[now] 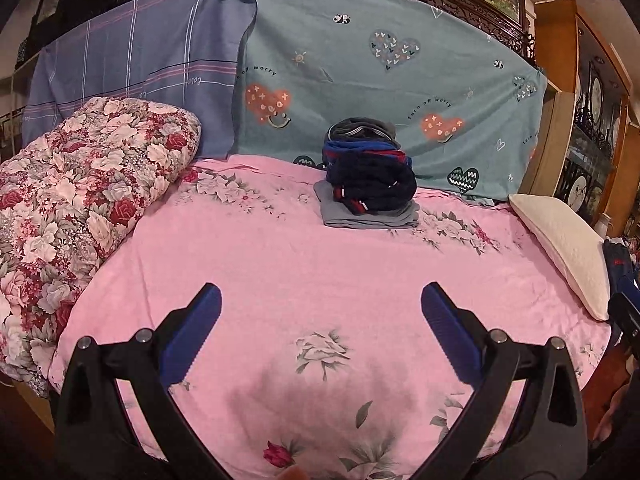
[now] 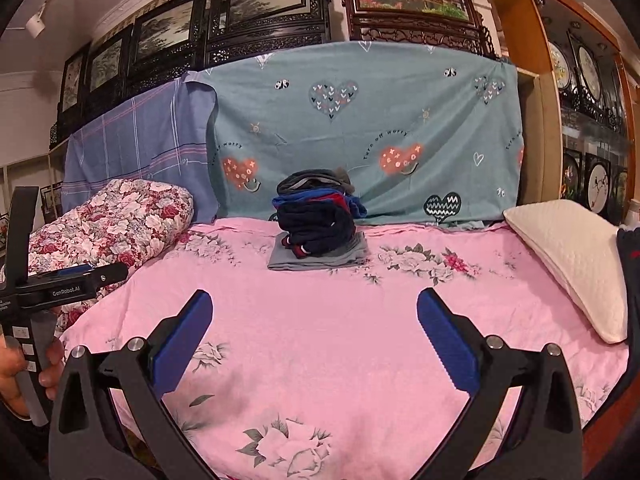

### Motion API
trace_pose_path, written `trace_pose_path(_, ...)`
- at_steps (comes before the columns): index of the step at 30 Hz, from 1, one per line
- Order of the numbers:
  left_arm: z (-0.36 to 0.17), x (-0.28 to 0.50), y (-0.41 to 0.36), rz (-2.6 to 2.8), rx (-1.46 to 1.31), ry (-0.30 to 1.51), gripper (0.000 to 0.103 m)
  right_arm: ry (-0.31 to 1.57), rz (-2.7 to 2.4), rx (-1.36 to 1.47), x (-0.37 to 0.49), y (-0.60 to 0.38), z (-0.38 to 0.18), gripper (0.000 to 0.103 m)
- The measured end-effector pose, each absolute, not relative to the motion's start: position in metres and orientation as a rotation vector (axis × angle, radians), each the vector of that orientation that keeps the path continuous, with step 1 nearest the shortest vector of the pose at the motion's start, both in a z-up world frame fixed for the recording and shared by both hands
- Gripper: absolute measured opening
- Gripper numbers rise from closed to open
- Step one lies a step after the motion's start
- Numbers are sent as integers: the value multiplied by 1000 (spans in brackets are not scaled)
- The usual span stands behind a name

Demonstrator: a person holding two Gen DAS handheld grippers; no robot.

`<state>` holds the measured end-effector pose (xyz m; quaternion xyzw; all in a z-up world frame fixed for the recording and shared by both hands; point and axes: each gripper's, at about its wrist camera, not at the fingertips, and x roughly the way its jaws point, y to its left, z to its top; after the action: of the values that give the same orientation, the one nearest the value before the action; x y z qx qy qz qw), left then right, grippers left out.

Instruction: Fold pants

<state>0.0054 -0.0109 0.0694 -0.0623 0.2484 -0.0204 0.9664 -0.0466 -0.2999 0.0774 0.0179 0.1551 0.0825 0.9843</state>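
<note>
A stack of folded garments lies at the far middle of the pink floral bed sheet, dark navy ones with red and white trim on a flat grey one. The stack also shows in the right wrist view. My left gripper is open and empty, well short of the stack, above the near part of the sheet. My right gripper is open and empty too, above the sheet. A dark garment hangs at the bed's right edge, mostly out of view.
A rolled floral quilt lies at the bed's left end and a cream pillow at its right end. A teal heart-print sheet and a blue plaid cloth drape the headboard. The left gripper's body shows at left.
</note>
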Motion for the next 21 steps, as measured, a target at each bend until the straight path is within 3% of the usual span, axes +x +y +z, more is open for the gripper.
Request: trace_pose_path(21,48,42,-14,13,-93,540,101,398,170,110,-11,-319,49,102)
